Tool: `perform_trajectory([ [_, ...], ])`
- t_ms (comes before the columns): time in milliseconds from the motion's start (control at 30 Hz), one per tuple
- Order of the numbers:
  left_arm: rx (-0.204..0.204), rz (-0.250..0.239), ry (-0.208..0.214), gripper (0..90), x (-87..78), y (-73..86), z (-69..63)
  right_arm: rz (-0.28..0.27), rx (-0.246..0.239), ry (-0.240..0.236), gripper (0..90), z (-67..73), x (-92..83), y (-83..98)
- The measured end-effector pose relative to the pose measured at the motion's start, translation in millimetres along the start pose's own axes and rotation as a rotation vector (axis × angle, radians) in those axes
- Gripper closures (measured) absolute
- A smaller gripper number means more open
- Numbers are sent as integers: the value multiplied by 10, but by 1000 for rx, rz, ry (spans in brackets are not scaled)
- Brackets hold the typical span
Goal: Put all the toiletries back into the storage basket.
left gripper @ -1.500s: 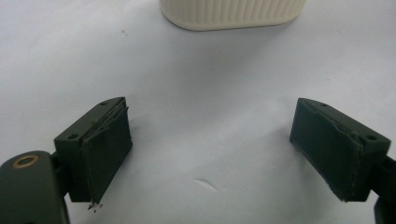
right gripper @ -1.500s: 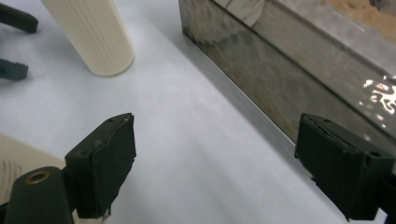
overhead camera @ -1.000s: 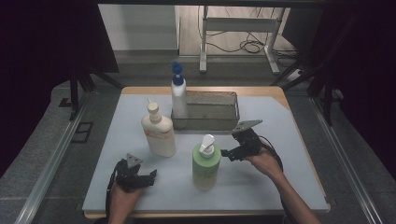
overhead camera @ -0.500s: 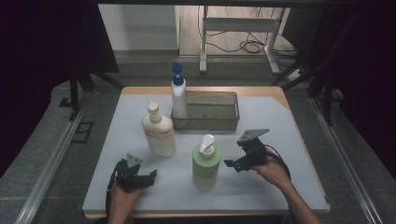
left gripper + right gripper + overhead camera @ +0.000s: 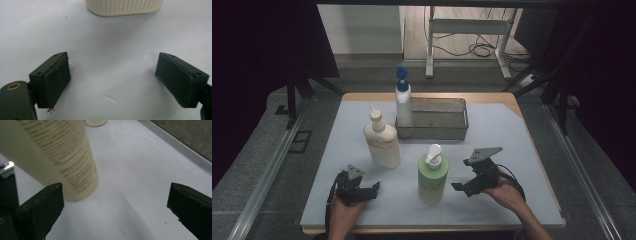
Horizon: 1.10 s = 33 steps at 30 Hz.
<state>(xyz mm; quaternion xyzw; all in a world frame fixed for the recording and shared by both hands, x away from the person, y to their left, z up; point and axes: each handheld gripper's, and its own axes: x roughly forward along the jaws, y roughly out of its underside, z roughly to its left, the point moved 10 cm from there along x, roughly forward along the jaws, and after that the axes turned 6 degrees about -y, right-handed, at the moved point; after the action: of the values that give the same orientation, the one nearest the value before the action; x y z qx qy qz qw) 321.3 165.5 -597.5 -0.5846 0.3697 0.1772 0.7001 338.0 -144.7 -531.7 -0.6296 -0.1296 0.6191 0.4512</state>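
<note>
A green pump bottle [image 5: 432,175] stands upright near the mat's front centre; its label side [image 5: 60,152] rises close by the right gripper's left-hand jaw. My right gripper [image 5: 463,175] [image 5: 115,210] sits just right of it, apart from it, open. Its jaws have just been opening and nothing is between them. A cream bottle [image 5: 382,142] stands left of centre, and its ribbed base [image 5: 123,6] lies ahead of my left gripper [image 5: 371,190] [image 5: 112,82]. That gripper rests open at the front left, with bare mat between its jaws.
A white bottle with a blue pump [image 5: 403,105] stands at the left end of a wire basket [image 5: 437,120] at the back of the pale mat [image 5: 512,150]. The basket's side [image 5: 190,135] shows in the right gripper view. Dark floor and rails flank the table.
My right gripper has drawn back from the green bottle toward the front of the table and slightly right. The left gripper and the bottles have stayed put.
</note>
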Motion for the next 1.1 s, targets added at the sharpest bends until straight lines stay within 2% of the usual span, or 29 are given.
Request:
perform_trajectory([
  [300,1,0,0,121,0,0,0,-7,-36,-30,21,222,-20,-104],
  [633,0,1,0,121,-1,0,0,-29,-77,-57,36,396,-2,-270],
  [1100,0,1,1,121,-1,0,0,-29,-124,-70,22,532,110,-463],
])
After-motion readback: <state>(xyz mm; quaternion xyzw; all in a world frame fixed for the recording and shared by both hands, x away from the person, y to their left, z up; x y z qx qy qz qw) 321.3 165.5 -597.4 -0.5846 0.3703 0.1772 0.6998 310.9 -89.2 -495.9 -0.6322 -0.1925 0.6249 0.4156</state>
